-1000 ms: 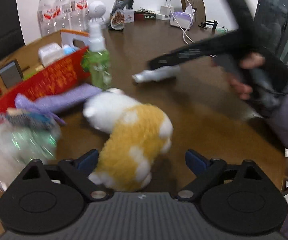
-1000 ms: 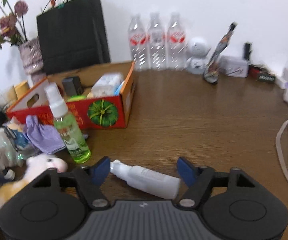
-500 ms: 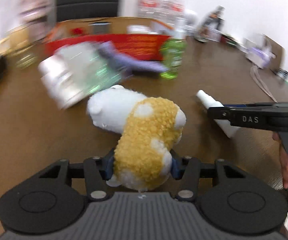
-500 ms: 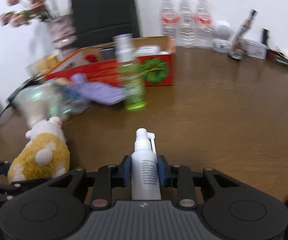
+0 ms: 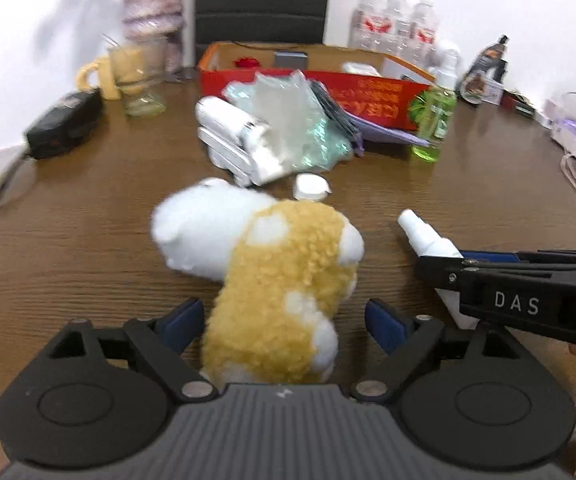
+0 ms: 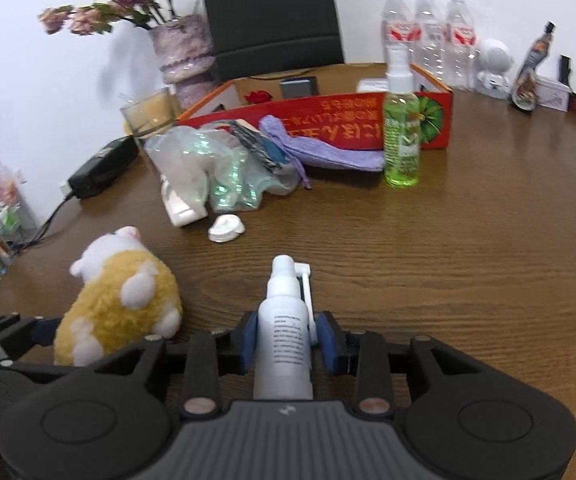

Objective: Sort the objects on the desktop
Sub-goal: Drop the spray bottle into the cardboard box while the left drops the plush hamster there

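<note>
A yellow and white plush hamster (image 5: 264,280) lies on the wooden table between the open jaws of my left gripper (image 5: 284,322); the blue pads stand apart from its sides. It also shows in the right wrist view (image 6: 120,300). My right gripper (image 6: 286,340) is shut on a white spray bottle (image 6: 286,344), nozzle pointing forward; the bottle also shows in the left wrist view (image 5: 427,240). A red cardboard box (image 6: 327,120) holding small items stands at the back.
A green spray bottle (image 6: 401,136) stands before the box. A crinkled plastic bag (image 6: 216,164), white packs (image 5: 236,148), a purple cloth (image 6: 327,152) and a white cap (image 6: 226,229) lie mid-table. A vase (image 6: 184,56), glass (image 6: 148,116), black adapter (image 6: 104,168) and water bottles (image 6: 427,36) stand behind.
My left gripper, shut on the plush hamster half a second ago, has opened around it. My right gripper stays shut on the white spray bottle it closed on earlier.
</note>
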Demonstrator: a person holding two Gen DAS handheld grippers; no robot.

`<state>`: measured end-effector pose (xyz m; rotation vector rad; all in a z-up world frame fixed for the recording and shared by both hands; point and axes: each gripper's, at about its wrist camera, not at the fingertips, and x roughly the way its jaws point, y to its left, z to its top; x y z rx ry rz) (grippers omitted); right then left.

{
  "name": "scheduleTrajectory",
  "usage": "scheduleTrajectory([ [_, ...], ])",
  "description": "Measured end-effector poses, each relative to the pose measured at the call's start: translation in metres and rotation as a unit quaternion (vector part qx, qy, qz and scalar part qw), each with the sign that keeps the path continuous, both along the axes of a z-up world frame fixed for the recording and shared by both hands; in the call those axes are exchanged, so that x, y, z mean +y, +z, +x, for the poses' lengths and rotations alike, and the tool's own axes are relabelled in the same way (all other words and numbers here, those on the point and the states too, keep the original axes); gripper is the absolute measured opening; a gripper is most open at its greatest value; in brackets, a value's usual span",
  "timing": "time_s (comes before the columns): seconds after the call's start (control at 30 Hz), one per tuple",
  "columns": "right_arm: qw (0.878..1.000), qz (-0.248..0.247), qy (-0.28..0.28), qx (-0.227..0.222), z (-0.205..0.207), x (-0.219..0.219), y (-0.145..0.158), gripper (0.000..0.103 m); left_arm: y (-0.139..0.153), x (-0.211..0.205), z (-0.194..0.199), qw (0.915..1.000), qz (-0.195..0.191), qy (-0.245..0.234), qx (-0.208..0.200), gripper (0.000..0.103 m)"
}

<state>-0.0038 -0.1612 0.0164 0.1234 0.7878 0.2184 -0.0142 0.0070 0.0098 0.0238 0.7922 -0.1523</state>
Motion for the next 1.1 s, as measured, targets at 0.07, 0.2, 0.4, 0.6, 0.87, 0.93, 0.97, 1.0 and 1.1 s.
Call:
scheduleTrajectory([
  [0.07, 1.000, -0.010, -0.006, 0.000, -0.002, 0.002, 0.000, 0.032, -0.001, 0.000, 0.002, 0.9999, 0.012, 0.000, -0.004, 0.086],
  [0.2, 0.999, -0.044, -0.010, -0.001, 0.002, 0.006, 0.000, 0.031, 0.003, 0.015, -0.001, 0.9999, -0.007, 0.004, -0.012, 0.047],
  [0.4, 0.999, -0.045, -0.002, -0.006, 0.006, 0.011, 0.009, 0.026, 0.025, 0.034, -0.006, 0.9988, -0.026, -0.009, -0.042, 0.044],
  [0.6, 0.998, 0.005, 0.012, -0.068, 0.026, -0.006, 0.077, 0.026, 0.113, 0.043, 0.032, 0.9894, -0.059, -0.041, -0.127, 0.045],
  [0.87, 0.996, 0.036, -0.019, -0.079, 0.183, -0.063, 0.172, 0.026, 0.152, 0.014, 0.234, 0.9915, -0.126, -0.003, -0.029, 0.046],
  [0.93, 0.998, 0.029, -0.029, -0.036, 0.238, -0.070, 0.170, 0.026, 0.131, 0.001, 0.275, 0.9941, -0.107, 0.017, 0.006, 0.046],
  [0.97, 0.999, 0.020, -0.033, -0.008, 0.260, -0.067, 0.159, 0.026, 0.119, -0.005, 0.291, 0.9944, -0.100, 0.028, 0.023, 0.046],
  [1.0, 0.999, 0.011, -0.036, 0.020, 0.283, -0.064, 0.148, 0.026, 0.107, -0.010, 0.303, 0.9942, -0.094, 0.035, 0.038, 0.046],
  [1.1, 0.996, -0.019, -0.036, 0.079, 0.328, -0.053, 0.114, 0.026, 0.078, -0.021, 0.326, 0.9936, -0.077, 0.045, 0.069, 0.046],
])
